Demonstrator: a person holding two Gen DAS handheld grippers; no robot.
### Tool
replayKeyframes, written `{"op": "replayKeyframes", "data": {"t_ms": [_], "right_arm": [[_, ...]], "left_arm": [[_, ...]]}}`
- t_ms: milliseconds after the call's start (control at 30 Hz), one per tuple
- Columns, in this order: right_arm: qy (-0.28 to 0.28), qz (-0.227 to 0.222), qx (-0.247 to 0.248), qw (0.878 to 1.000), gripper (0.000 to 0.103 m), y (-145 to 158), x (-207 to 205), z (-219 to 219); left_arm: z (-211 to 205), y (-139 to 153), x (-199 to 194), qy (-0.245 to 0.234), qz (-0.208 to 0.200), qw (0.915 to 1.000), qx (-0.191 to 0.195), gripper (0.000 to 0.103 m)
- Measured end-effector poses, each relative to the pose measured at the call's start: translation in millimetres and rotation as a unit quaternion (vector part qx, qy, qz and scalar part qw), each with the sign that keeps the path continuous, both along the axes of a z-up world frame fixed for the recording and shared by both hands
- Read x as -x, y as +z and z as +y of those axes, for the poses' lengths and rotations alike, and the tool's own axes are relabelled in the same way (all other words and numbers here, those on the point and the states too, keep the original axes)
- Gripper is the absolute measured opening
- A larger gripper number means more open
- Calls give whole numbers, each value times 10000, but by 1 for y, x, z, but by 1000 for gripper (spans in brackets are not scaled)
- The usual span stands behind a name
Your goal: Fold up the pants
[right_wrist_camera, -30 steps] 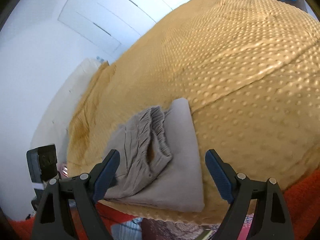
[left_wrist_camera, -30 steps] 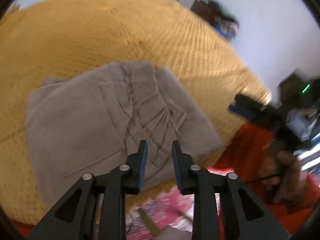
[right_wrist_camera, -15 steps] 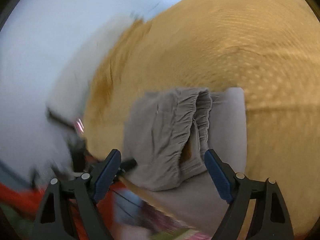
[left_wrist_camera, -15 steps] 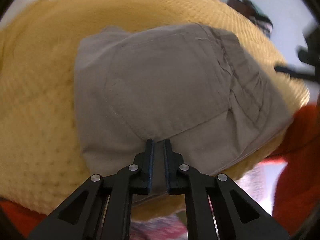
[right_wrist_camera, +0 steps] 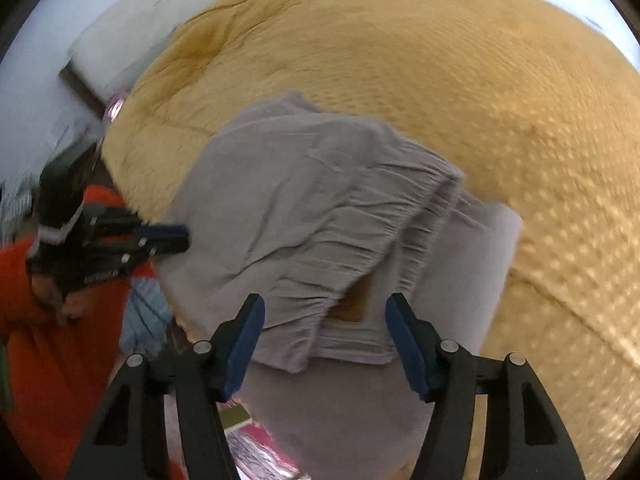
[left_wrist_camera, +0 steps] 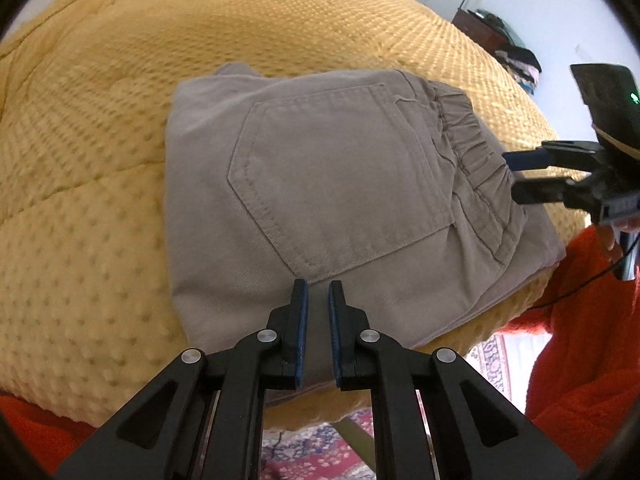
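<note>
Grey-beige pants [left_wrist_camera: 340, 200] lie folded into a compact rectangle near the edge of a yellow dotted bedspread [left_wrist_camera: 120, 120], back pocket up, elastic waistband to the right. My left gripper [left_wrist_camera: 318, 286] hovers over the near edge of the pants, jaws almost together with a thin gap, holding nothing. My right gripper [right_wrist_camera: 324, 304] is open and empty just above the waistband end of the pants [right_wrist_camera: 320, 220]. It also shows in the left wrist view [left_wrist_camera: 520, 176] at the waistband. The left gripper shows in the right wrist view [right_wrist_camera: 176, 238].
The bedspread [right_wrist_camera: 480, 80] covers the bed far beyond the pants. An orange-red sleeve [left_wrist_camera: 592, 340] is at the right. A patterned rug [left_wrist_camera: 320, 448] lies on the floor below the bed's edge. Dark furniture with clothes [left_wrist_camera: 504, 48] stands by the far wall.
Both grippers have swung in closer to the folded pants. The left jaws have narrowed from a wider gap. The right gripper stays open and now sits at the waistband.
</note>
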State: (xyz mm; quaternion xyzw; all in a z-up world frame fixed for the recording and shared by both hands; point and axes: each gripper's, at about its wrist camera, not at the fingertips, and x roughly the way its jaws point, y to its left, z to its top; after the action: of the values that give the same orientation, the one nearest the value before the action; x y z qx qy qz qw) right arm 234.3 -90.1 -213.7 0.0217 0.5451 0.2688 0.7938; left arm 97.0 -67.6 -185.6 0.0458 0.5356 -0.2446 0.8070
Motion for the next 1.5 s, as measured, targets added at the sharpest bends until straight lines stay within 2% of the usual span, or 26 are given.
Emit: {"op": "replayKeyframes", "data": {"t_ms": [67, 200, 367, 433, 533, 567, 600, 633, 733, 833, 900, 967, 1067, 1133, 1200, 1267, 1333, 1400, 1467, 1500], "right_arm": [[-63, 202, -393, 9990, 66, -6, -2, -8], [120, 486, -795, 9956, 66, -4, -3, -15], [228, 1006, -642, 9926, 68, -18, -17, -13], [371, 916, -667, 9929, 67, -14, -17, -3], [915, 528, -420, 9935, 56, 13, -3, 28], [1123, 349, -121, 9930, 41, 22, 2, 44], [1195, 257, 146, 9924, 16, 24, 3, 53], [1238, 162, 461, 9911, 15, 26, 5, 62], [1269, 71, 812, 9886, 14, 31, 9, 77], [750, 80, 304, 9967, 12, 49, 10, 54], [336, 11, -441, 9985, 12, 72, 15, 26], [-20, 18, -1098, 9940, 11, 91, 27, -5], [-479, 147, -1353, 9895, 11, 86, 47, -44], [-939, 457, -1105, 9884, 12, 55, 56, -65], [-1369, 939, -568, 9845, 13, 7, 61, -79], [-1506, 1189, -450, 9804, 19, -19, 64, -82], [-1523, 1089, -472, 9812, 24, -8, 62, -83], [-1513, 911, -167, 9841, 32, 14, 58, -85], [-1648, 464, 251, 9849, 33, 46, 51, -89], [-1643, 149, 240, 9860, 33, 66, 47, -88]], "left_arm": [[0, -1, 1, -8, -11, 10000, -11, 8], [4, -2, 2, 32, 49, 10000, 25, 9], [0, -4, 2, 17, 7, 10000, -34, 11], [0, -5, 1, 22, 8, 10000, -55, 11], [3, -5, 0, 79, 76, 9999, 5, 11], [3, -6, -1, 104, 100, 9999, 22, 11], [4, -6, -2, 129, 124, 9998, 41, 11], [4, -6, -3, 147, 142, 9998, 57, 12], [8, 2, -7, 221, 186, 9995, 135, 12], [21, 24, -8, 423, 21, 9986, 329, 12], [32, 40, -10, 589, -124, 9971, 463, 12], [42, 56, -11, 769, -282, 9949, 597, 16], [50, 67, -12, 895, -425, 9922, 759, 23], [46, 62, -13, 864, -400, 9927, 740, 26], [37, 48, -11, 754, -268, 9953, 552, 26], [30, 37, -7, 611, -213, 9971, 390, 25], [21, 31, 2, 437, -316, 9984, 163, 25], [14, 26, 8, 293, -421, 9987, -49, 26], [8, 25, 10, 204, -544, 9980, -261, 28], [7, 25, 10, 190, -567, 9978, -289, 29]]}}
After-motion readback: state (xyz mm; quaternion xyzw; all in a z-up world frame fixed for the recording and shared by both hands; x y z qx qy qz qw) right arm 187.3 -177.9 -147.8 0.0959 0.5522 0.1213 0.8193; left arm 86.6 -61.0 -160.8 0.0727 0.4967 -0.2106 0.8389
